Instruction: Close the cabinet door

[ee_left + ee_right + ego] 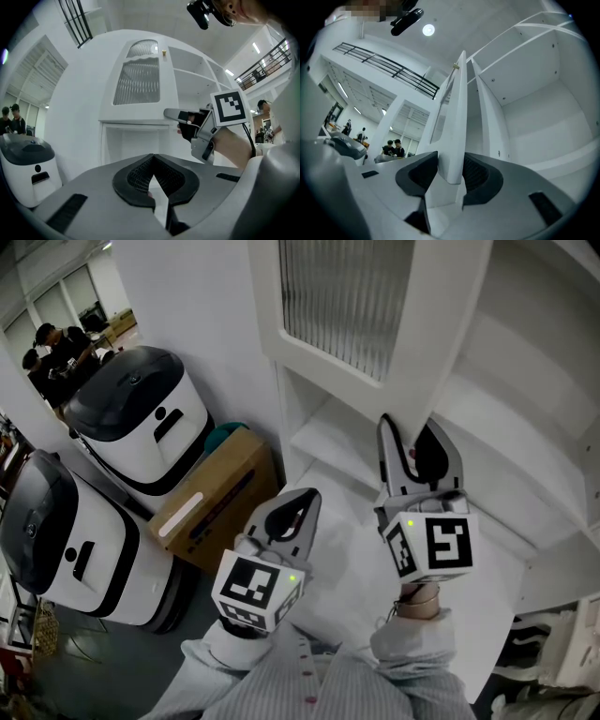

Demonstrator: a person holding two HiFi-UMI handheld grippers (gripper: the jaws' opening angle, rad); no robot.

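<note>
1. Cabinet door [366,315]: we find it open. It stands swung out from the white cabinet [525,427], to the left of the opening in the head view, and well clear of the cabinet front. Its ribbed glass panel [342,296] is set in a white frame. In the right gripper view the door [457,126] shows edge-on, with the bare shelves of the cabinet [534,93] to its right.

2. Right gripper [413,442]: it is raised at the door's lower corner. In its own view the right gripper [451,161] straddles the bottom edge of the door. Its fingers [480,176] stand apart with that edge between them, and a gap shows at the left pad. We record no clamp on the door. The left gripper view also shows this gripper [180,117] at the lower edge of the door [138,84].

3. Left gripper [309,498]: it is held low, beside the right one and apart from the door. In its own view the left gripper [152,159] has its fingertips together, with nothing between them.

4. Surroundings: two white machines with dark lids [141,418] stand on the floor to the left. A cardboard box [211,498] lies between them and the cabinet. People [56,348] are in the far background.
</note>
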